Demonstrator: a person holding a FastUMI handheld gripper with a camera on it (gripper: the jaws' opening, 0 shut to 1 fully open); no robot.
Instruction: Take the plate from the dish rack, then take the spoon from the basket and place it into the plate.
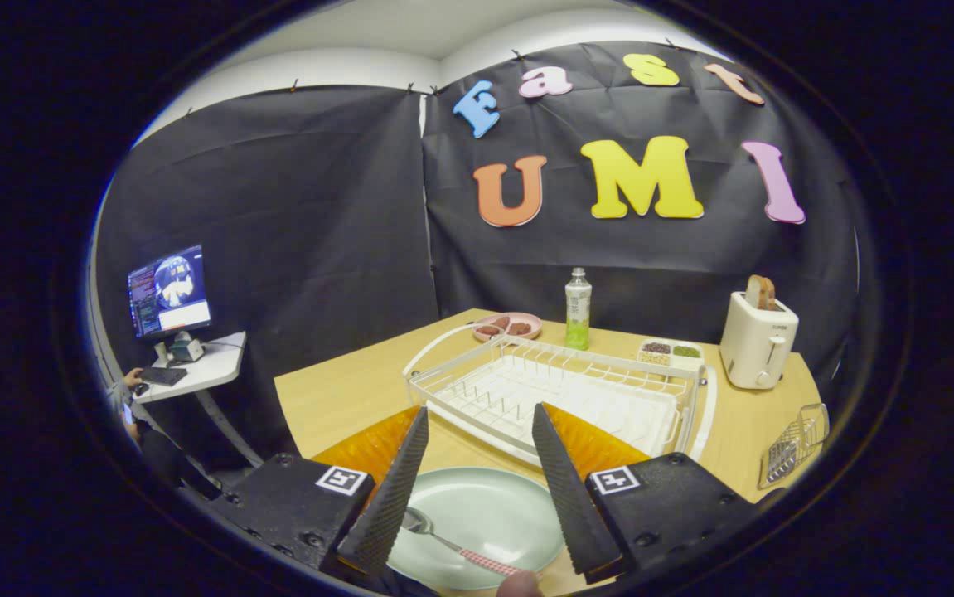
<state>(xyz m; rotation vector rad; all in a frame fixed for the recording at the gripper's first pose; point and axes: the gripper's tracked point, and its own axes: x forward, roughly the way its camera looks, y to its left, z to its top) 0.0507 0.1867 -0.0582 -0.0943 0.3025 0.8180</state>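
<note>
A pale green plate (485, 514) lies on the wooden table (336, 398), below and between my fingers. A metal spoon (443, 539) with a red-and-white checked handle rests in the plate, bowl toward the left finger. My gripper (481, 431) stands open above the plate, holding nothing. The white wire dish rack (559, 390) stands just beyond the fingers with no dishes in it. A small wire basket (796, 444) sits at the table's right edge.
Behind the rack stand a pink plate with food (508, 325), a green bottle (578, 308), a small divided tray (671, 352) and a white toaster with bread (758, 340). A side desk with a monitor (168, 290) is at left, with a person's hand (133, 380) on it.
</note>
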